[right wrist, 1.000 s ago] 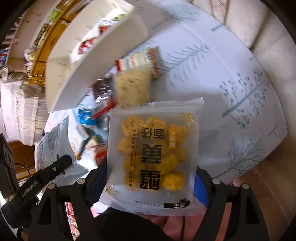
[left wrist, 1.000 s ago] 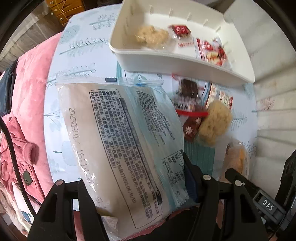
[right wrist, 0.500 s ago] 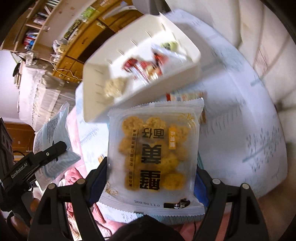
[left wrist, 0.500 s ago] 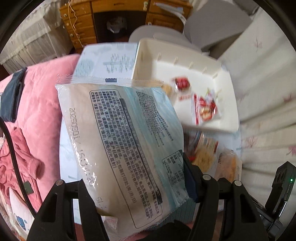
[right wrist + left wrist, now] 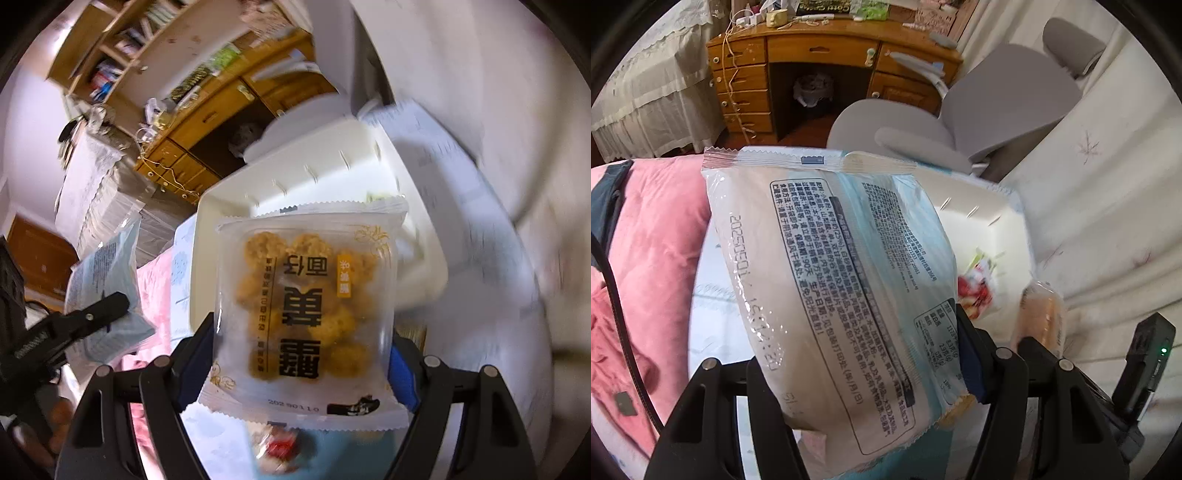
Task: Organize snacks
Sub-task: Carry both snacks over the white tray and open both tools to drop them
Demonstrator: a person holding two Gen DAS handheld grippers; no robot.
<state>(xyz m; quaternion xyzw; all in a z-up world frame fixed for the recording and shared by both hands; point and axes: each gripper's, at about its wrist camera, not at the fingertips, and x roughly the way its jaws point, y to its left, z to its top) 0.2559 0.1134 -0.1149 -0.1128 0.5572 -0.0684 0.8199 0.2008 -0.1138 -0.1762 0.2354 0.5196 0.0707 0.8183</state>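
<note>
My left gripper (image 5: pixel 864 373) is shut on a large pale snack bag (image 5: pixel 827 295) with printed text, held up above the table. It hides most of the white tray (image 5: pixel 990 221) behind it, where a red and white wrapped snack (image 5: pixel 975 288) lies. My right gripper (image 5: pixel 299 354) is shut on a clear packet of yellow puffed balls (image 5: pixel 306 310), held up in front of the same white tray (image 5: pixel 295 177). The left gripper with its bag also shows at the left of the right wrist view (image 5: pixel 99 280).
A pink quilt (image 5: pixel 646 229) lies to the left. A grey chair (image 5: pixel 979 110) and a wooden desk (image 5: pixel 812 66) stand beyond the table. A white sofa cover (image 5: pixel 1108 203) is on the right. More loose snacks (image 5: pixel 277 450) lie on the patterned cloth below the right gripper.
Both grippers have lifted and tilted up with their packets, so the views now look across the tray toward the desk and chair instead of down at the table.
</note>
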